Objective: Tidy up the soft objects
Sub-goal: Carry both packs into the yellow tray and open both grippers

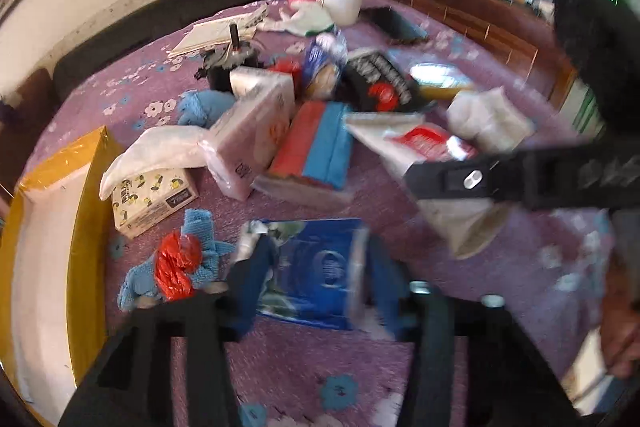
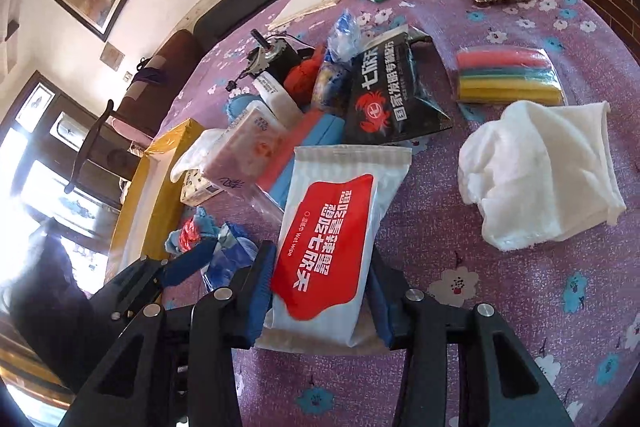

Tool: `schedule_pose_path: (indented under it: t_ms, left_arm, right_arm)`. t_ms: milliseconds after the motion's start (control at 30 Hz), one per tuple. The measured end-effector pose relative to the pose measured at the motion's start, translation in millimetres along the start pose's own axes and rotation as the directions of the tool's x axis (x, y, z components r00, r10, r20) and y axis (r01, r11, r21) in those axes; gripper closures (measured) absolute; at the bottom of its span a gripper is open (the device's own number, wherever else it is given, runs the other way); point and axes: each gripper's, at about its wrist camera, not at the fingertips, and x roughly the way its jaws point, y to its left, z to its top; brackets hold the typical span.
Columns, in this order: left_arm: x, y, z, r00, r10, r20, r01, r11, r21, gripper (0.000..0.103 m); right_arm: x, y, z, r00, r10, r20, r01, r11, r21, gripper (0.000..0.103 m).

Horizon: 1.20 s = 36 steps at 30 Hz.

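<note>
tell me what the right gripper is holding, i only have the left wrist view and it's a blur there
Observer: The right gripper is shut on a white plastic wet-wipe pack with a red label.
Operator: what's right of the pack
Observer: A crumpled white cloth, lying apart from it on the purple flowered tablecloth.
Operator: and beyond the cloth
Observer: A clear flat packet of red, green and yellow foam strips.

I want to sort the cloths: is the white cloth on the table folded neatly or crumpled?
Crumpled. The white cloth lies in a loose bunched heap with uneven folds and one corner sticking up, on the purple tablecloth.
</note>
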Motion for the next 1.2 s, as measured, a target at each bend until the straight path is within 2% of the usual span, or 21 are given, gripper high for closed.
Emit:
schedule_pose_path:
  t_ms: [267,367,467,600,733,933,1033,1133,1200]
  left_arm:
    - [-67.3,43.4,-7.7,0.990,-0.080,0.117,0.097,0.984,-0.147,0.070]
    - [-101.0,80.1,-7.6,0.983,-0.063,0.171,0.101,0.970,-0.221,0.070]
    - [-126.1,130.5,-5.1,0.980,-0.005,0.197,0.066,0.951,-0.301,0.070]
    - [-125.0,187.0,5.3,0.980,0.090,0.175,-0.021,0.932,-0.363,0.070]
    - [-97.2,239.3,11.2,0.987,0.073,0.142,-0.001,0.892,-0.453,0.070]
    - [-46.7,289.9,13.3,0.992,0.092,0.086,-0.033,0.850,-0.525,0.070]
    - [-29.4,308.1,12.1,0.990,0.123,0.069,-0.064,0.828,-0.557,0.067]
    - [-20.1,324.0,5.8,0.989,0.142,0.048,-0.086,0.799,-0.595,0.058]
    - [-20.4,329.8,0.8,0.989,0.144,0.042,-0.089,0.790,-0.607,0.047]
  right_arm:
    - [-17.0,40.7,-1.4,0.998,0.022,0.050,-0.015,0.991,-0.136,0.059]
    - [-17.4,61.5,4.2,0.998,0.053,0.042,-0.045,0.984,-0.174,0.059]
    - [-6.1,87.6,13.9,0.994,0.107,0.003,-0.104,0.974,-0.200,0.059]
    - [22.3,138.8,31.2,0.982,0.179,-0.060,-0.188,0.951,-0.246,0.059]
    - [65.7,192.1,46.4,0.979,0.179,-0.099,-0.201,0.932,-0.303,0.059]
    - [145.6,247.6,67.1,0.991,0.073,-0.112,-0.110,0.922,-0.371,0.059]
    - [175.1,261.7,71.0,0.996,-0.010,-0.085,-0.026,0.908,-0.417,0.059]
    - [192.4,269.2,72.0,0.995,-0.099,-0.029,0.073,0.877,-0.474,0.056]
    - [195.7,271.9,70.3,0.990,-0.138,0.017,0.127,0.852,-0.508,0.051]
